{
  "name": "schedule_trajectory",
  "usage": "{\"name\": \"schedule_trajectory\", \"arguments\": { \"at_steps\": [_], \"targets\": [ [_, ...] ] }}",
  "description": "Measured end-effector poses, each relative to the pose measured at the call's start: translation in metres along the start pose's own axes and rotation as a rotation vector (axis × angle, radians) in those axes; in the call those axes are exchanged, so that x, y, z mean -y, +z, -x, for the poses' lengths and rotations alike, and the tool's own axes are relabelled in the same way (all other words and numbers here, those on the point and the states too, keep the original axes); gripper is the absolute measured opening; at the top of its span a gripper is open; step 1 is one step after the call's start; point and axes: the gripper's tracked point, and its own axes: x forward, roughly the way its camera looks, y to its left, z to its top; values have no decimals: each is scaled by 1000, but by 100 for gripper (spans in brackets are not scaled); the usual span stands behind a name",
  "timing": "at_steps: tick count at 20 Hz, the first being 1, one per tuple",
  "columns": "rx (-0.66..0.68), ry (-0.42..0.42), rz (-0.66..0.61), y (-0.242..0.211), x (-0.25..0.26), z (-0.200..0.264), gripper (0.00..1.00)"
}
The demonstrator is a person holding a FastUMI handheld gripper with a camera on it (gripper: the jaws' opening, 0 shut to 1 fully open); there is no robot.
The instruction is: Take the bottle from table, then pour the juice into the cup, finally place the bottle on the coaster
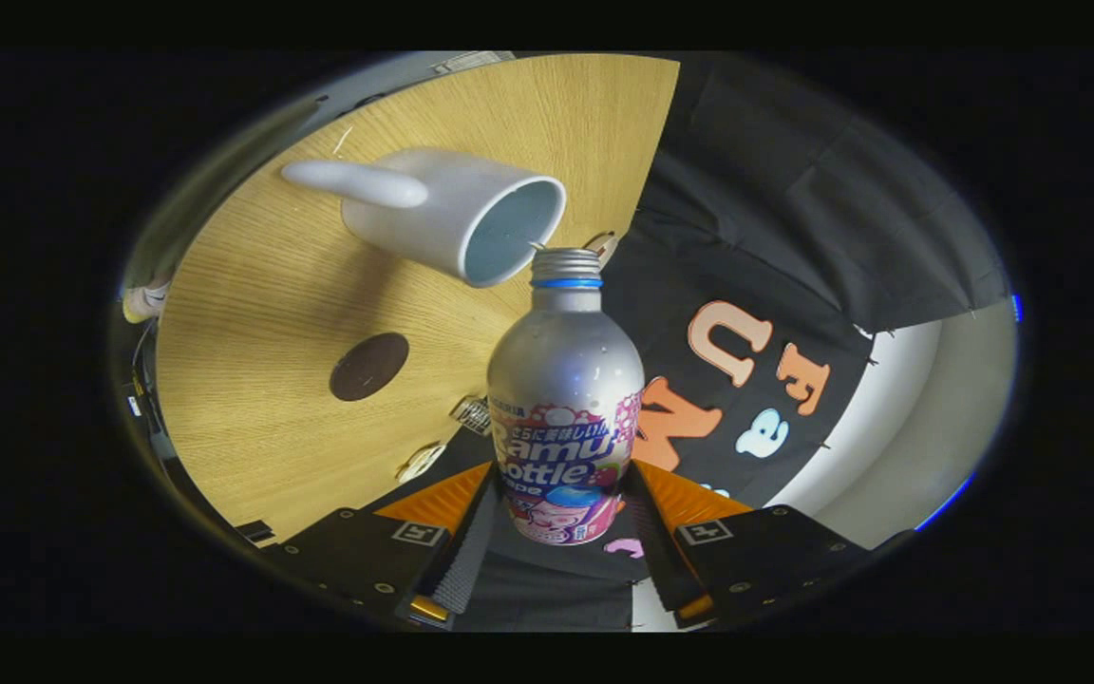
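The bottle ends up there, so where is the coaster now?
In the gripper view, the coaster lies bare on the wooden table, beside the white cup.

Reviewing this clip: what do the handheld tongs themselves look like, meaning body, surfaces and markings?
The tongs have two chunky dark housings fastened with small screws, each carrying a square black-and-white tracking marker. The fingers taper forward like wedges, and their inner faces are finely ribbed. No cables, sleeve or hand can be seen.
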Motion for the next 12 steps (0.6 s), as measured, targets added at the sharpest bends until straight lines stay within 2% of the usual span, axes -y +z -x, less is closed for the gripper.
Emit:
{"name": "schedule_trajectory", "arguments": {
  "at_steps": [12],
  "targets": [
    [-2, 1, -8, 4, 8, 1, 74]
  ]
}}
